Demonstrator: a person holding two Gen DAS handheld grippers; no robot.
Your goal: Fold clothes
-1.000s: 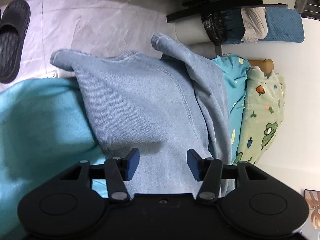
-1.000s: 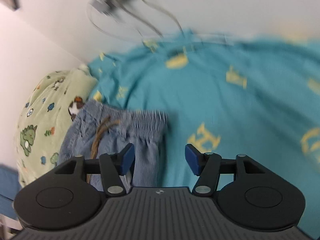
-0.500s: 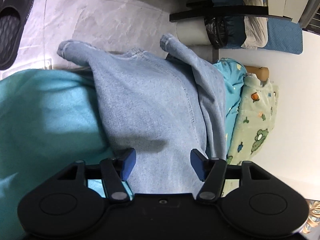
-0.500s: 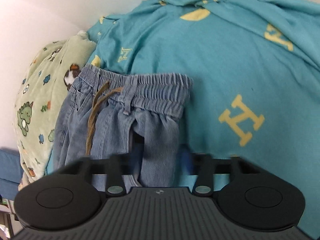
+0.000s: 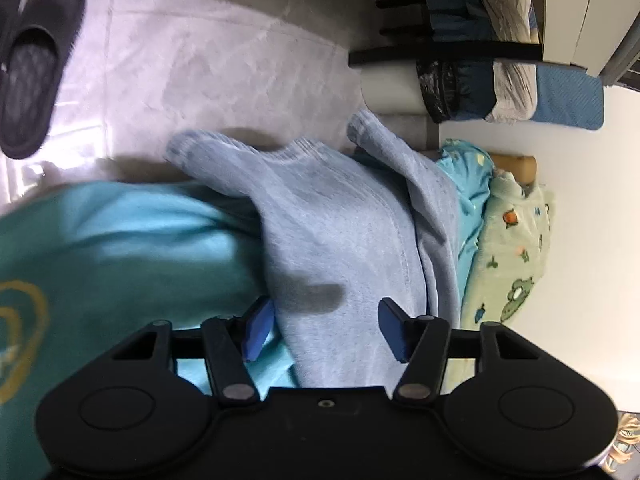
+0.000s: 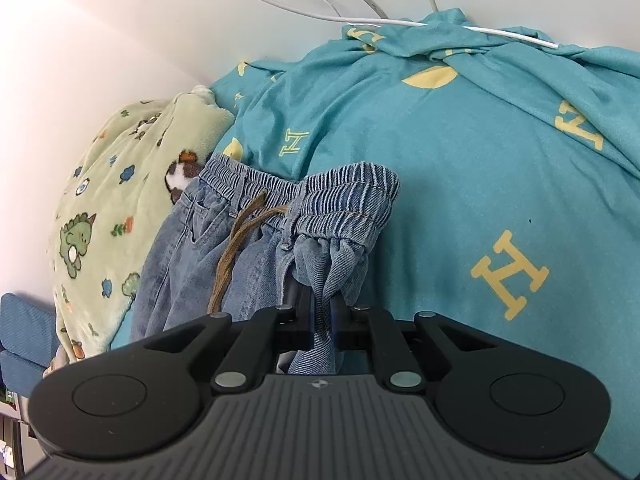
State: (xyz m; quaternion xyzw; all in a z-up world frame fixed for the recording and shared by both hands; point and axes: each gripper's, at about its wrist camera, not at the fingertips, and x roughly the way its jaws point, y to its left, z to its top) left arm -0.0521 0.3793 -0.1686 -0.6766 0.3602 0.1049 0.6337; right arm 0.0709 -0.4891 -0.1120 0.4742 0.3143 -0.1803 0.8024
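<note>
Light blue jeans [image 5: 340, 240] lie on a teal bedspread [image 5: 120, 248], their legs hanging over the bed edge toward the floor. My left gripper [image 5: 326, 330] is open, its blue pads on either side of a leg, not clamping it. In the right wrist view the jeans' elastic waistband [image 6: 320, 200] with a brown drawstring [image 6: 236, 248] is bunched. My right gripper [image 6: 320, 320] is shut on the denim just below the waistband's right end.
A green dinosaur-print blanket [image 6: 112, 208] lies beside the jeans by the white wall. White cables [image 6: 340, 12] run above the bedspread [image 6: 480, 160]. Black slippers [image 5: 32, 64] sit on the tiled floor. Dark furniture with bedding [image 5: 480, 60] stands past the bed's end.
My right gripper moved in to the waistband and closed on the denim. My left gripper shifted along the jeans leg and stays open; the view is blurred from motion.
</note>
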